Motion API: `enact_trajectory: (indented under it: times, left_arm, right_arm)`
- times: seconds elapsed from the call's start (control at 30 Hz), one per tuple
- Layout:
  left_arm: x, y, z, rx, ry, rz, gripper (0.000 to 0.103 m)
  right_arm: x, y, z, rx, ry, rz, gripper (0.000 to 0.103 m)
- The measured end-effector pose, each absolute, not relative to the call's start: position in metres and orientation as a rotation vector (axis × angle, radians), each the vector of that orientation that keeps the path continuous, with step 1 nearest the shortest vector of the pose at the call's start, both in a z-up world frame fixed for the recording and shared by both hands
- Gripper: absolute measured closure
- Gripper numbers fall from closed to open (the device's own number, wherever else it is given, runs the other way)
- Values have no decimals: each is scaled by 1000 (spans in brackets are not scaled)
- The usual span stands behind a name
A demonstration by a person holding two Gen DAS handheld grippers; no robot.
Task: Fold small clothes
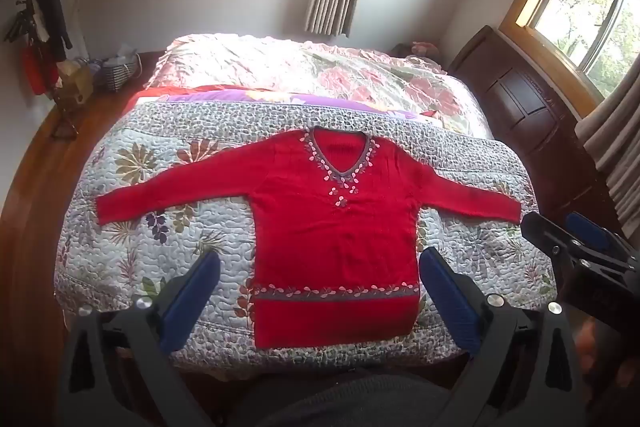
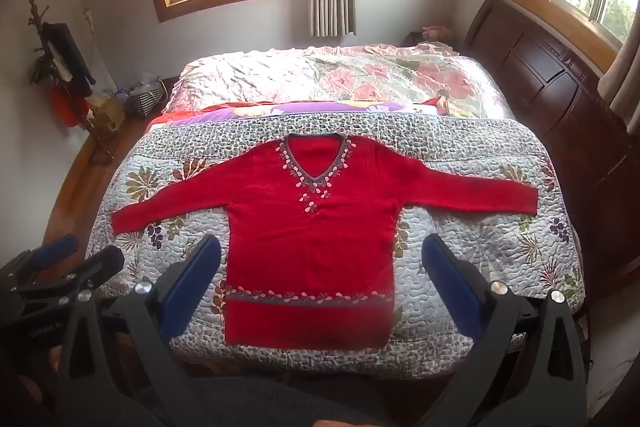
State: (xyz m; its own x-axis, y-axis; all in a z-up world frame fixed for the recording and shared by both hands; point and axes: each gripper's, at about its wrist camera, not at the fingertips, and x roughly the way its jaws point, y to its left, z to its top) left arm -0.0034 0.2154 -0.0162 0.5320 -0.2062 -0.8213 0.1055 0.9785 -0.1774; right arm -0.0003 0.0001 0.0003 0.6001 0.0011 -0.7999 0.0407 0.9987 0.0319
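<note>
My left jaws and right jaws both hang spread wide and empty at the bed's near edge. The red sweater lies flat on the quilt just beyond, hem nearest me, sleeves outstretched crosswise, one toward each side.

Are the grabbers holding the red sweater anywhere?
No. Both the left gripper and the right gripper are open and empty; the red sweater lies flat on the quilt.
</note>
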Motion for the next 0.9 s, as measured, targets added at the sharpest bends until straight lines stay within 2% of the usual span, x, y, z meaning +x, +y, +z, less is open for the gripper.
enact_trajectory:
  times: [0.9]
  left_arm:
    - [1,212,-18,-113,1002,-188,4]
  right_arm:
    - [3,1,5,42,925,-17,3]
